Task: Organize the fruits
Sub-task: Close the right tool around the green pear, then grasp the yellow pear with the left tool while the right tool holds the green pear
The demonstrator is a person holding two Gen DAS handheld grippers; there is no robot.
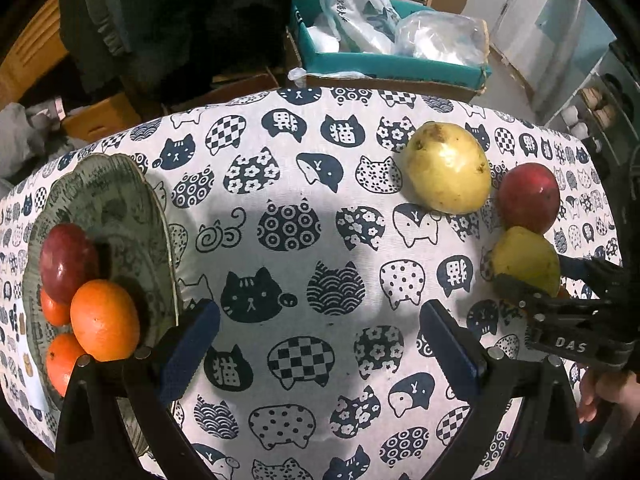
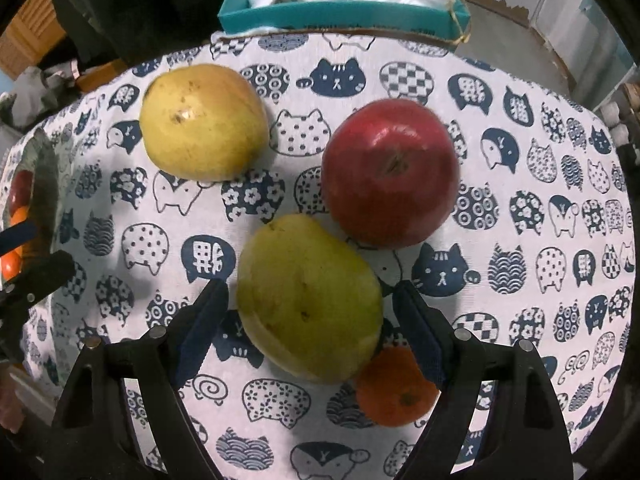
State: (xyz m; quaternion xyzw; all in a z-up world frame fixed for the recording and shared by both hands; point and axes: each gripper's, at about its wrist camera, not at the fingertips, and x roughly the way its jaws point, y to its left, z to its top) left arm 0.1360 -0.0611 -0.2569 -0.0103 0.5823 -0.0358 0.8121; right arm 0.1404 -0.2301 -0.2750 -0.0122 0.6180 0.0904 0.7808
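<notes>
Right gripper [image 2: 308, 320] spread wide, straddling near pear [image 2: 308, 300], untouched; firm, smooth, bruisable: grip widest middle. Left gripper [image 1: 320, 344] wide, empty.

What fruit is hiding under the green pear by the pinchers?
An orange peeks out from beneath the near green pear, on the cat tablecloth. The pear covers part of it. The open right gripper straddles the pear.

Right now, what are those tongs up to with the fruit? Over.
Right tongs open, straddling a green pear. Left tongs open, empty, beside the plate. Orange tucked against the pear.
</notes>
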